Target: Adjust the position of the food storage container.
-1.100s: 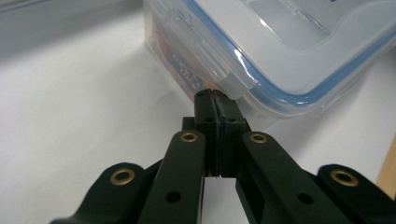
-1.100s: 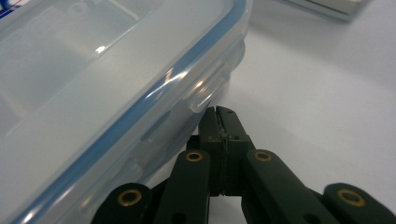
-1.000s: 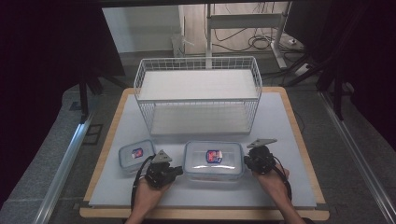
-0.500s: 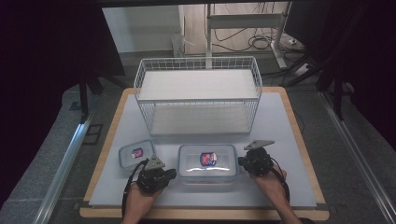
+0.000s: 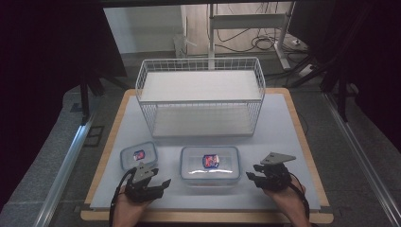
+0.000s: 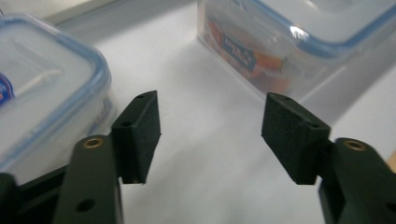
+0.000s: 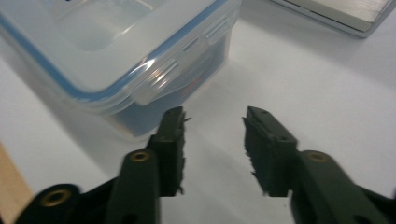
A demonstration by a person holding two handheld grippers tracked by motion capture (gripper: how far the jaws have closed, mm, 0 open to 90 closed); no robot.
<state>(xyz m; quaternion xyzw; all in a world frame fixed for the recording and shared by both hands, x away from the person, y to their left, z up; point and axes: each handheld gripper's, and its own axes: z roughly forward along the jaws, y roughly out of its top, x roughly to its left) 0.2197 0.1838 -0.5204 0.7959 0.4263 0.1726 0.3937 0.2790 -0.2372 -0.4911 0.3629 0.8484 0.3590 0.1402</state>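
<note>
Nearest, two hand-held grippers sit low over the white, matte table top [image 5: 283, 123], which has a pale wooden edge. The left gripper [image 5: 161, 183] is black, with blocky rubber-like pads; its jaws have just been opening and stand spread, with bare table between them. The right gripper [image 5: 252, 172] is black too and carries a grey three-cornered plate; its jaws have also just been opening and stand apart, with nothing between them.

Between the two grippers, at the near middle of the table, lies the large box [image 5: 210, 164]: clear plastic, rectangular with rounded corners, a blue seal line round its lid, snap flaps at the ends and a red and blue label on top. It is apart from both grippers. To its left, just beyond the left gripper, sits the small box [image 5: 139, 155], of the same clear plastic, nearly square. That makes two boxes.

Farther off stands one white wire rack [image 5: 201, 97], a grid-walled frame with two flat shelves.
</note>
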